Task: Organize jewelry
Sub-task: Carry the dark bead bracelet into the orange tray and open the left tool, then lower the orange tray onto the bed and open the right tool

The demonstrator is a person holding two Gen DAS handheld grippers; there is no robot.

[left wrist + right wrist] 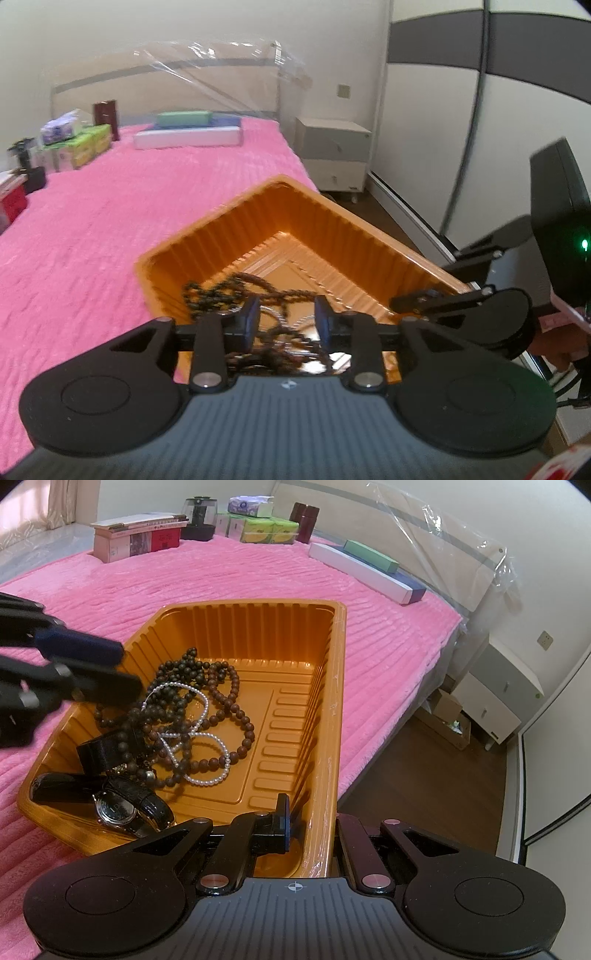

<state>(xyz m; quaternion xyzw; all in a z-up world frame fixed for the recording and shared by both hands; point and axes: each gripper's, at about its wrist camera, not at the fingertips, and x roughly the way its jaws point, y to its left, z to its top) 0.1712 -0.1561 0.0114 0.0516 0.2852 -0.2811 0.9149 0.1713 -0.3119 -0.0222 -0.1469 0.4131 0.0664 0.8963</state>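
Right jaws [310, 825] on orange tray [334, 709] — beads [221, 698] beyond

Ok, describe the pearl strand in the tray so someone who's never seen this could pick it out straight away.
Start at the pink bedspread and find the orange ribbed tray lying on it. Inside, toward the tray's left half, sits a tangled heap of bead strands. The pearl strand is the only white one, with tiny glossy beads looping through the bigger dark brown wooden beads, just beyond the black-strapped wristwatch.

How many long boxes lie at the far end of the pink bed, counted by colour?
white long box: 1
green long box: 1
dark blue long box: 1
Total: 3
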